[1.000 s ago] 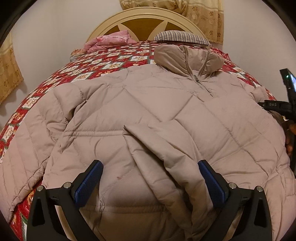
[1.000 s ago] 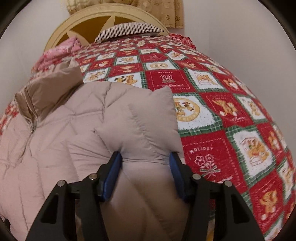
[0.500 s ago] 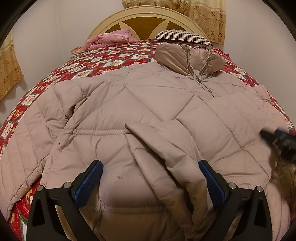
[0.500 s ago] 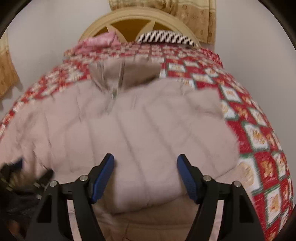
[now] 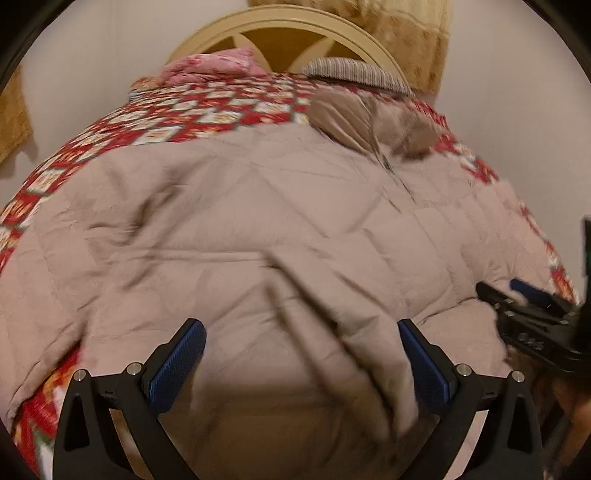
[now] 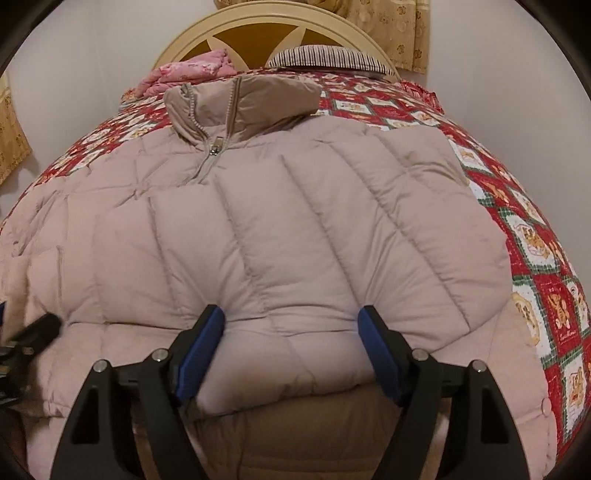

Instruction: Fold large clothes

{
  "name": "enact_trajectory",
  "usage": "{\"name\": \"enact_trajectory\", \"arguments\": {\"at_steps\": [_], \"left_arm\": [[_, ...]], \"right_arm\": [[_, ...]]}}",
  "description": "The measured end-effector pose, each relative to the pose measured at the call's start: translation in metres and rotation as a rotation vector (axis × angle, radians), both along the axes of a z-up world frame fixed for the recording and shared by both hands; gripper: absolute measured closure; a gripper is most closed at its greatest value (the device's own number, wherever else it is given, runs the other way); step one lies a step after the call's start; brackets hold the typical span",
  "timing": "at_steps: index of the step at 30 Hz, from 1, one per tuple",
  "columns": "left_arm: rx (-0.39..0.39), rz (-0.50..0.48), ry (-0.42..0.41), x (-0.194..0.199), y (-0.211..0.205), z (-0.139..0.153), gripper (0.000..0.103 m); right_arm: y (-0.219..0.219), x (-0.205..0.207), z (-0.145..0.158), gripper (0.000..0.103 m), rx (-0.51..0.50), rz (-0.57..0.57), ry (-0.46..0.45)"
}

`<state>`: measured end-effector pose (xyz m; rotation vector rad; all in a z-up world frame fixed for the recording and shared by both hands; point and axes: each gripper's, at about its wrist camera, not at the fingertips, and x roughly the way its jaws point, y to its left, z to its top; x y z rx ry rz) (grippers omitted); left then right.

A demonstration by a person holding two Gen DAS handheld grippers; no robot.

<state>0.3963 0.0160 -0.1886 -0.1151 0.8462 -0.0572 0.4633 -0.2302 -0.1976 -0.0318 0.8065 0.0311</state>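
A beige quilted jacket (image 5: 258,221) lies front up on the bed, collar (image 6: 240,99) toward the headboard. One sleeve (image 6: 369,221) is folded across its chest in the right wrist view. My right gripper (image 6: 291,314) hovers over that sleeve's end with its jaws opening. The puffy cuff bulges between the blue pads, which do not press it. My left gripper (image 5: 301,332) is open wide over the jacket's lower front, where a folded strip of fabric (image 5: 351,332) lies under the gap. The left wrist view is motion-blurred. Each gripper shows at the other view's edge, the right gripper (image 5: 532,317) and the left gripper (image 6: 33,332).
A red, white and green holiday quilt (image 6: 535,240) covers the bed. A pink blanket (image 6: 192,72) and a striped pillow (image 6: 325,59) lie against the cream headboard (image 6: 258,33). Patterned curtains (image 6: 388,29) hang behind, and walls stand close on both sides.
My right gripper carried the sleeve from the bed's right side across the jacket front, let go and widened its jaws. The left gripper shifted slightly and its view has blurred.
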Motion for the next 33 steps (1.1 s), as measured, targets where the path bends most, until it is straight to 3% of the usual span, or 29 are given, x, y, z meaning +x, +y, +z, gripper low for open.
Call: {"name": "enact_trajectory", "arguments": {"at_steps": [3, 7, 10, 12, 14, 18, 21, 24, 26, 28, 29, 33], "left_arm": [[-0.002, 0.028, -0.061, -0.030, 0.027, 0.027, 0.001], [0.059, 0.110, -0.165, -0.088, 0.088, 0.062, 0.001], [0.125, 0.239, -0.189, -0.127, 0.154, 0.064, 0.001], [0.163, 0.377, -0.176, -0.150, 0.207, 0.056, 0.001], [0.147, 0.476, -0.169, -0.165, 0.244, 0.047, 0.001], [0.026, 0.617, -0.196, -0.184, 0.305, 0.023, 0.001], [-0.057, 0.629, -0.193, -0.171, 0.316, 0.007, 0.001], [-0.053, 0.631, -0.177, -0.155, 0.318, -0.009, 0.005], [-0.066, 0.613, -0.143, -0.147, 0.318, -0.014, 0.032], [-0.076, 0.581, -0.131, -0.145, 0.316, -0.015, 0.075], [-0.077, 0.567, -0.147, -0.146, 0.314, -0.014, 0.088], [-0.080, 0.533, -0.220, -0.157, 0.311, 0.002, 0.093]], "right_arm": [[0.001, 0.001, -0.001, 0.025, -0.016, -0.002, 0.001], [0.001, 0.001, -0.001, 0.025, -0.017, -0.001, 0.000], [0.001, 0.000, 0.000, 0.024, -0.017, 0.000, -0.005], [0.000, -0.002, 0.000, 0.024, -0.013, 0.000, -0.010], [0.000, -0.003, 0.001, 0.024, -0.010, 0.001, -0.014], [0.000, -0.004, 0.001, 0.024, -0.007, 0.001, -0.019], [0.001, -0.005, 0.002, 0.024, -0.010, -0.001, -0.024], [0.000, -0.005, 0.002, 0.023, -0.011, -0.001, -0.027], [0.000, -0.005, 0.002, 0.023, -0.011, -0.001, -0.028], [0.000, -0.005, 0.002, 0.023, -0.011, 0.000, -0.028], [0.000, -0.005, 0.002, 0.023, -0.011, 0.000, -0.027], [-0.001, -0.005, 0.003, 0.023, -0.008, 0.001, -0.028]]}}
